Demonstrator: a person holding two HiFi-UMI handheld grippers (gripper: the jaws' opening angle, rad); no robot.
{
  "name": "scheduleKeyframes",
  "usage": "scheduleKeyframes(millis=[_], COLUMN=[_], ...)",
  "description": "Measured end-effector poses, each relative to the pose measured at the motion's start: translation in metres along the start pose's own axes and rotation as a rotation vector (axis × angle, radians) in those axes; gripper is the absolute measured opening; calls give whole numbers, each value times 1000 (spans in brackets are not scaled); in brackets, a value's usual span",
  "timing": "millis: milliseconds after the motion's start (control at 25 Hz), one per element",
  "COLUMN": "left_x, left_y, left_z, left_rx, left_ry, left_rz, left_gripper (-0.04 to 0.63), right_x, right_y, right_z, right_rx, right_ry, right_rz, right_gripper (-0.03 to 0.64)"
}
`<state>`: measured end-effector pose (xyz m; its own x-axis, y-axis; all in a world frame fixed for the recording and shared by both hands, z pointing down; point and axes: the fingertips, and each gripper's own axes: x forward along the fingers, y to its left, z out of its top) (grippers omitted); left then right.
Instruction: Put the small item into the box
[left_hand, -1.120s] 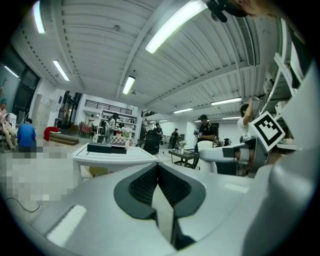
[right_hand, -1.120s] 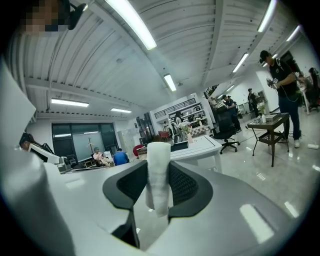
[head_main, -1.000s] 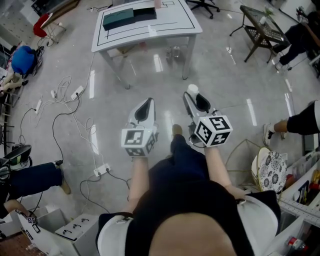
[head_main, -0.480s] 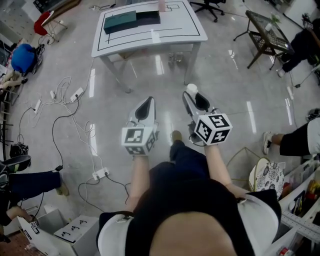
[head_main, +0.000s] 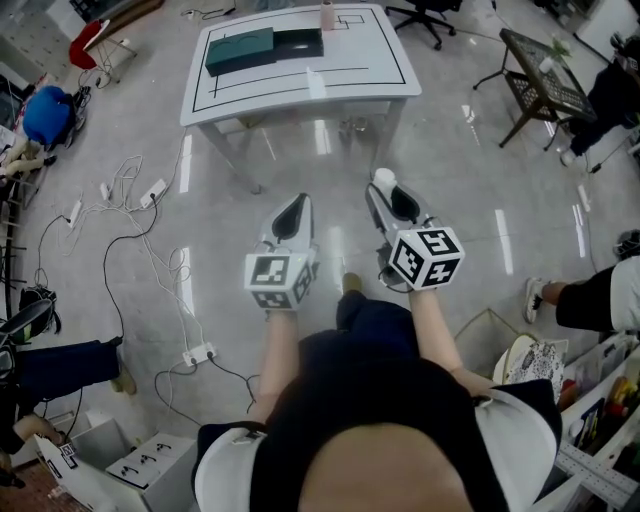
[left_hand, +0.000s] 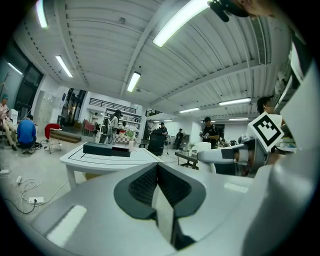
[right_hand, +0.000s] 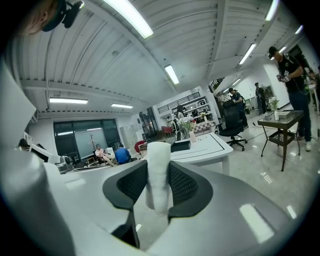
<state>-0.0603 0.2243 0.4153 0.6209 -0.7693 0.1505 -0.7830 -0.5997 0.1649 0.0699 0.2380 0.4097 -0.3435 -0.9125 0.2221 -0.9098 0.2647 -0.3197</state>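
A: Right gripper (right_hand: 159, 189) fingers (right_hand: 184, 184)?
B: Narrow, clamped on the white roll (right_hand: 159, 162), upright. Left gripper (left_hand: 158, 172) fingers (left_hand: 142, 186) pressed together, empty.
A: Box (head_main: 240, 50)?
B: Dark green, on the white table (head_main: 300, 85) ahead, well apart from both.

- A white rectangular table with black outline markings (head_main: 350, 60) stands on a glossy grey floor (head_main: 480, 200).
- A white power strip with cables (head_main: 155, 185) lies to its left.
- A dark wire-frame side table (head_main: 540, 75) stands to its right.
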Motion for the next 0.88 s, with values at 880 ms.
scheduleKeyframes(millis=[880], left_x=[93], left_y=[25], left_z=[11], left_rx=[10], left_ry=[-13], left_rz=[51], left_gripper=[9], right_x=[76], right_y=[-60], right_z=[30], right_rx=[-5], right_ry=[13], right_rz=[71], right_gripper=[127])
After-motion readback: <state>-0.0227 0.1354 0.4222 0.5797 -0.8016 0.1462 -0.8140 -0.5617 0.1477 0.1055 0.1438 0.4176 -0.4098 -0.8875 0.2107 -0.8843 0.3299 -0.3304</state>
